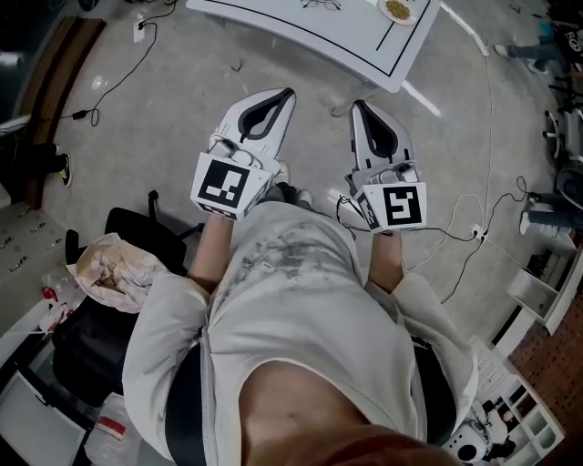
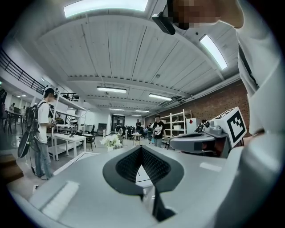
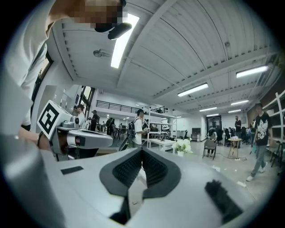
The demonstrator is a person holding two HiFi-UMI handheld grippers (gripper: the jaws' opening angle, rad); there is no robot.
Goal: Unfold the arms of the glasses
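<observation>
I'm looking down over the concrete floor, with the white counter standing well ahead of me. I'm holding the left tongs and the right tongs out level, side by side, pointing toward it. Both pairs are sitting fully closed, jaw against jaw, gripping nothing, while the glasses are lying far back on the counter near a small dish, well apart from both tongs.

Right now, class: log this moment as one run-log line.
phase: pre-grasp | white left claw: shut, empty | white right claw: shut, empty | thin dark-framed glasses: on white black-lined table, untouched
</observation>
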